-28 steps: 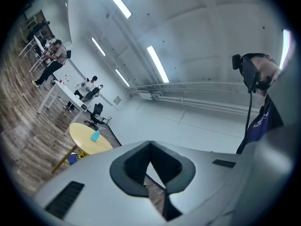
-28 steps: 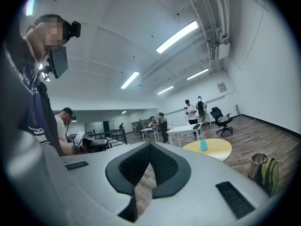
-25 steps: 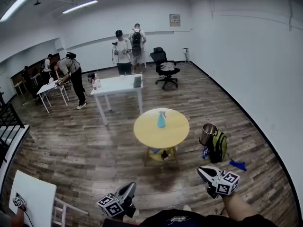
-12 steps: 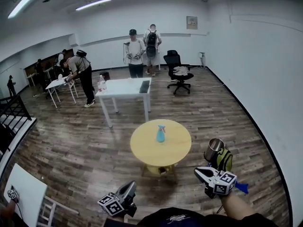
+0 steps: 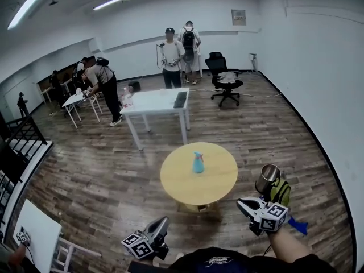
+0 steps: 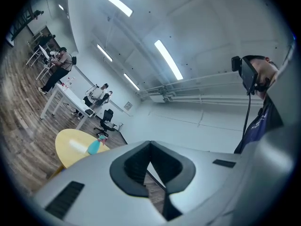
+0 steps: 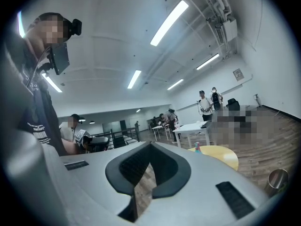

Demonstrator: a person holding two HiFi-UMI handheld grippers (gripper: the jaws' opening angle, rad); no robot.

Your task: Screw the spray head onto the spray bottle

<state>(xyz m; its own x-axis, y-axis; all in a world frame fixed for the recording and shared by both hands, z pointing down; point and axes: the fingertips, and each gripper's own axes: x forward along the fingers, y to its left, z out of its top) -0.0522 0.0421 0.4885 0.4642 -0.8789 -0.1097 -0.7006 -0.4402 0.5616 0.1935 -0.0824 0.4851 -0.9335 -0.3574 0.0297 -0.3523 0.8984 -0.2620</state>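
A small turquoise spray bottle (image 5: 198, 163) with a pinkish top stands upright near the middle of a round yellow table (image 5: 179, 181); it is too small to tell how the head sits. Both grippers hang low at the near edge of the head view, well short of the table. My left gripper (image 5: 164, 224) is shut and empty, and so is my right gripper (image 5: 242, 203). The left gripper view shows the bottle (image 6: 94, 147) and table (image 6: 68, 147) far off, left of the shut left gripper (image 6: 150, 146). In the right gripper view the bottle (image 7: 197, 148) stands beyond the shut right gripper (image 7: 150, 146).
A metal cup (image 5: 267, 178) and a green-yellow backpack (image 5: 280, 191) sit on the wooden floor right of the round table. Behind it stands a white rectangular table (image 5: 153, 103), an office chair (image 5: 225, 77) and several people. Another white table (image 5: 34, 233) is at the lower left.
The round table with the bottle has slid lower and nearer in the head view, and the room has shifted with it. Both grippers stay shut and empty at the bottom.
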